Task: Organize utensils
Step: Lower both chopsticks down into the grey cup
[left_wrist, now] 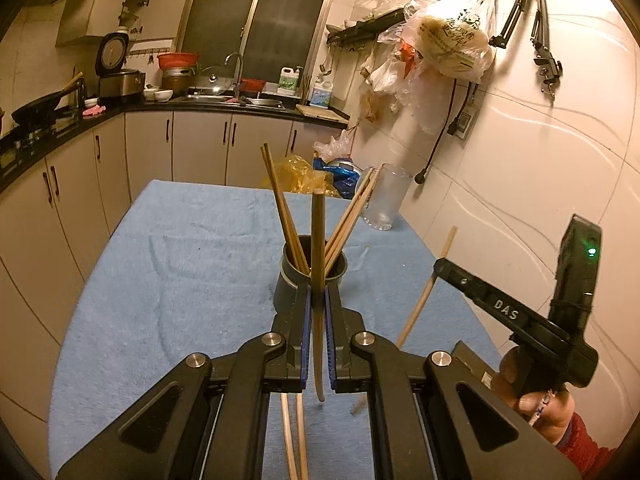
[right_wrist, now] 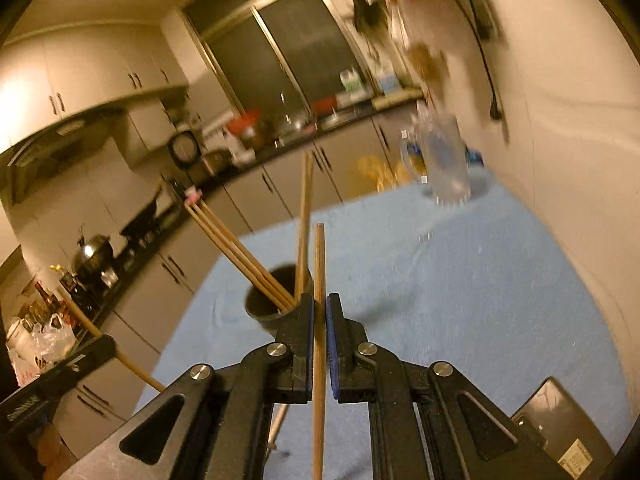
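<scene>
Glass pitcher (left_wrist: pixel 386 196) behind chopstick cup (left_wrist: pixel 310 276); towel (left_wrist: pixel 180 260) beneath.

The left wrist camera sat just behind its own fingers, tilted down and looking along the blue cloth (left_wrist: pixel 180 248) toward the window (left_wrist: pixel 256 16) at twelve o'clock, with the dark cup (left_wrist: pixel 288 280) close ahead. The right wrist camera looked the same general way but rolled, so the counter (right_wrist: pixel 280 148) slanted up from nine toward one o'clock; its picture was blurred. Both views shared the cup (right_wrist: pixel 260 304), the cloth (right_wrist: pixel 460 280) and the clear jug (left_wrist: pixel 386 196) (right_wrist: pixel 446 160) near one o'clock.
</scene>
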Tool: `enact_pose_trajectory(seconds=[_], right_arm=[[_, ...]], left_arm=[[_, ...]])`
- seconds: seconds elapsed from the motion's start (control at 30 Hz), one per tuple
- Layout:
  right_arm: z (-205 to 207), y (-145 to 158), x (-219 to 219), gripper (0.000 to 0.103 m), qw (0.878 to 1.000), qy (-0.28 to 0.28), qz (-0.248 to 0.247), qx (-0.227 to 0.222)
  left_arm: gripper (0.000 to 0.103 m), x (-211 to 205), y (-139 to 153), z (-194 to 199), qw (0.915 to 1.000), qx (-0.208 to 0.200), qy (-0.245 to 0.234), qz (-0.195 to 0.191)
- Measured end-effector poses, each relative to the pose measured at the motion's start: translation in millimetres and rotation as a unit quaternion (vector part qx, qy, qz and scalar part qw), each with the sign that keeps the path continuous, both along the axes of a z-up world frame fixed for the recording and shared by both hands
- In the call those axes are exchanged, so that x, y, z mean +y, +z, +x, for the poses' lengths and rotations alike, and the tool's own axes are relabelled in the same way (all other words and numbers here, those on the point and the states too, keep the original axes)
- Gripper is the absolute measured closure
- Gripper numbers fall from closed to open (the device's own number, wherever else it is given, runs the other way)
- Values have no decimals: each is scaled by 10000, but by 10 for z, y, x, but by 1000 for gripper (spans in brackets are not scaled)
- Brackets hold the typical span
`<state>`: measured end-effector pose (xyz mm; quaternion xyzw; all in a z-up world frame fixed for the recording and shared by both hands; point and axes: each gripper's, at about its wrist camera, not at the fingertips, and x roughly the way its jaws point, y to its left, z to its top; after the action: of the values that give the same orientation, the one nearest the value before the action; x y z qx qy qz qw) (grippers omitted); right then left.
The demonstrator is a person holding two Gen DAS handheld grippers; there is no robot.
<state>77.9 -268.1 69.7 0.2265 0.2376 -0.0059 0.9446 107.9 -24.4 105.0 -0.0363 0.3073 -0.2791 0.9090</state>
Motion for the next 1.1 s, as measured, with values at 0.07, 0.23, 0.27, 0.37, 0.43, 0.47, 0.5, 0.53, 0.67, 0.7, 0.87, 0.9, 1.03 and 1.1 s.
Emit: enact_pose_trajectory(seconds=[0.07, 0.23, 0.27, 0.37, 0.43, 0.47, 0.5, 0.53, 0.67, 0.7, 0.87, 0.9, 1.03, 1.1], right_arm=[[-39, 66, 5, 97, 10000, 5, -22, -89], [-113, 156, -34, 97, 9998, -1, 3, -196], [-118, 177, -35, 97, 9998, -6, 5, -214], [-145, 230, -52, 97, 9996, -26, 9, -267], [-149, 275, -54, 97, 9995, -32, 34, -314], [-150, 291, -54, 97, 9994, -35, 35, -333], [-154, 326, -48, 97, 9993, -29, 24, -363], [-154, 349, -45, 97, 9993, -27, 15, -382], [-117, 476, -33, 97, 9991, -13, -25, -435], [-110, 514, -34, 97, 9990, -19, -23, -455], [-78, 745, -52, 97, 9976, -69, -48, -687], [-63, 817, -55, 97, 9971, -82, -51, -761], [23, 1025, -57, 97, 9947, -178, -113, -1005], [87, 1101, -63, 97, 9938, -245, -139, -1075]], left_arm=[[97, -11, 27, -15, 10000, -31, -20, 0], [97, 3, 81, -25, 9999, -102, -38, -2], [97, 7, 98, -20, 9999, -121, -38, 2], [97, 33, 150, -3, 9999, -168, -33, -21], [97, 49, 194, 5, 9998, -202, -31, -47], [97, 57, 215, 7, 9997, -227, -28, -54], [97, 59, 227, 13, 9997, -242, -30, -56], [97, 68, 249, 23, 9996, -254, -34, -65], [97, 81, 354, 68, 9994, -321, -27, -113], [97, 81, 380, 77, 9993, -344, -29, -126], [97, 51, 635, 179, 9981, -594, -2, -171], [97, 39, 691, 204, 9978, -639, 10, -187], [97, -2, 902, 307, 9959, -856, 68, -292], [97, -38, 984, 362, 9949, -944, 116, -325]])
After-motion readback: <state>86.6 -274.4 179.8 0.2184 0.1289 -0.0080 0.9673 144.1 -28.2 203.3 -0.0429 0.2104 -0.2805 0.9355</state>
